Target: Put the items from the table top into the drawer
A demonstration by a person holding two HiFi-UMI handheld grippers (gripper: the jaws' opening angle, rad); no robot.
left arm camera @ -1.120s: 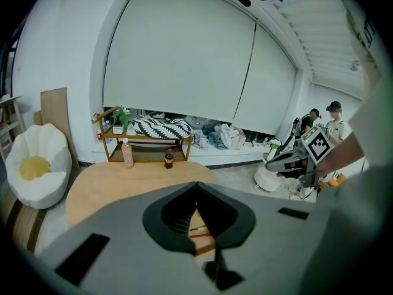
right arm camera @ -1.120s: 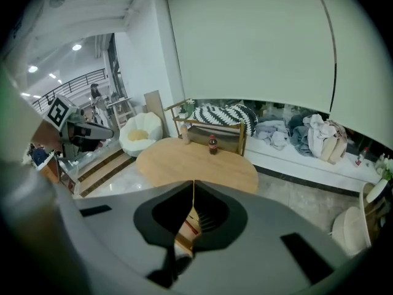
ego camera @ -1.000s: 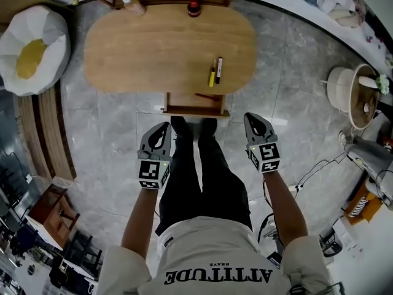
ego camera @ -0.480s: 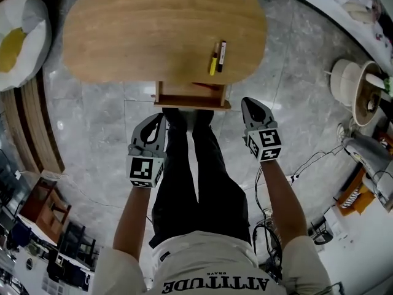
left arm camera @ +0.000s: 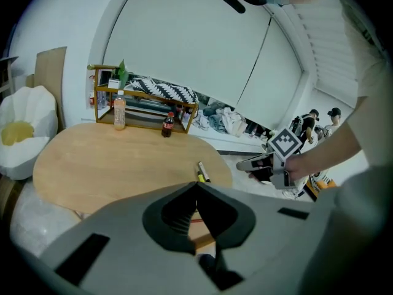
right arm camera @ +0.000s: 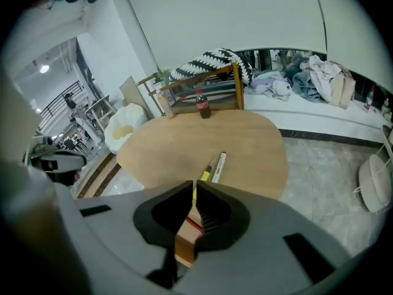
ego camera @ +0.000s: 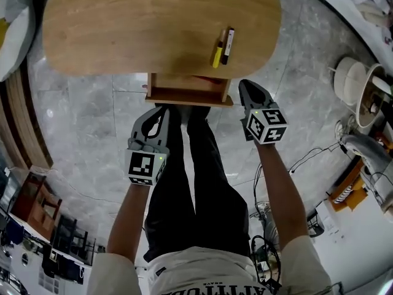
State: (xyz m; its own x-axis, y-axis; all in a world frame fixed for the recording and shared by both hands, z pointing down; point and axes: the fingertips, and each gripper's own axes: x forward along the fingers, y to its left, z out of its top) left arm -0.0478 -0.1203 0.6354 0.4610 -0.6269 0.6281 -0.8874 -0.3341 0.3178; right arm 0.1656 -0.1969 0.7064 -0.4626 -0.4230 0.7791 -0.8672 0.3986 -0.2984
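We find the table top [ego camera: 135, 29] largely open: a yellow highlighter [ego camera: 217, 55] and white marker [ego camera: 228, 43] lie front right, a cola bottle [left arm camera: 167, 125] at the far edge. The open drawer [ego camera: 187, 96] juts below it.

From my head, the table [ego camera: 135, 29] runs off the top edge, so its far side is cut away, and the white cushion [ego camera: 11, 32] is sliced by the left edge. Only the front of the drawer [ego camera: 189, 91] sticks out; the rest lies under the tabletop. Along my right gripper [right arm camera: 193, 183], the closed jaws cover most of that drawer and the near end of the yellow marker [right arm camera: 206, 175]. A thin red thing [right arm camera: 193, 224] shows in the slit below their tips, too little for me to name. Along my left gripper [left arm camera: 196, 182], the labels on the dark bottle [left arm camera: 167, 125] and the clear bottle [left arm camera: 119, 112] are too small to read.
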